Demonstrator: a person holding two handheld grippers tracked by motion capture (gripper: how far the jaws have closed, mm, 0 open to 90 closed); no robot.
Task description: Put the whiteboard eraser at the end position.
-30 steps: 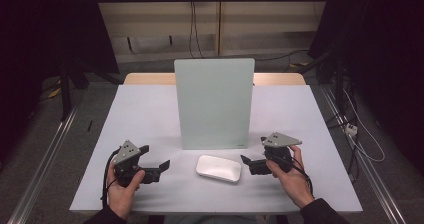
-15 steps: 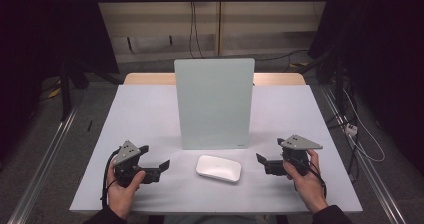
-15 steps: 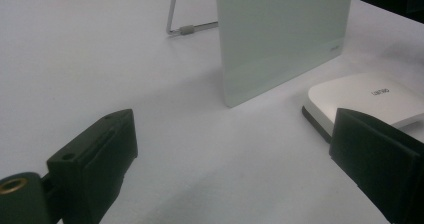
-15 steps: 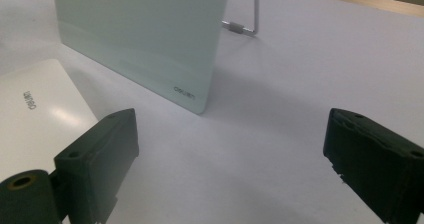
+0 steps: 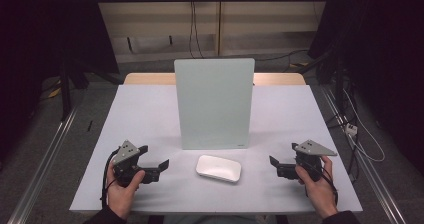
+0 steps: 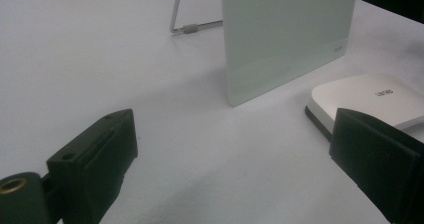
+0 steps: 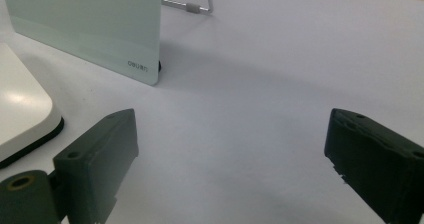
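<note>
A pale green glass board [image 5: 214, 103] stands upright on a wire stand [image 6: 181, 28] in the middle of the white table [image 5: 150, 114]. In front of it lies a flat white eraser with a black underside [image 5: 219, 168], also seen in the left gripper view as the eraser [image 6: 365, 96] and at the left edge of the right gripper view as the eraser [image 7: 20, 114]. My left gripper [image 5: 161, 166] rests low at the front left, open and empty, pointing toward the eraser. My right gripper [image 5: 274, 163] sits at the front right, open and empty, well apart from the eraser.
The table's front edge [image 5: 215, 208] runs just under both hands. Cables [image 5: 350, 134] and a metal floor rail [image 5: 45, 159] lie beside the table. Dark curtains hang at both sides, and a wooden strip [image 5: 145, 79] shows behind the board.
My right gripper has drawn back to the right, away from the eraser, over the last second. The left gripper and the eraser have stayed put.
</note>
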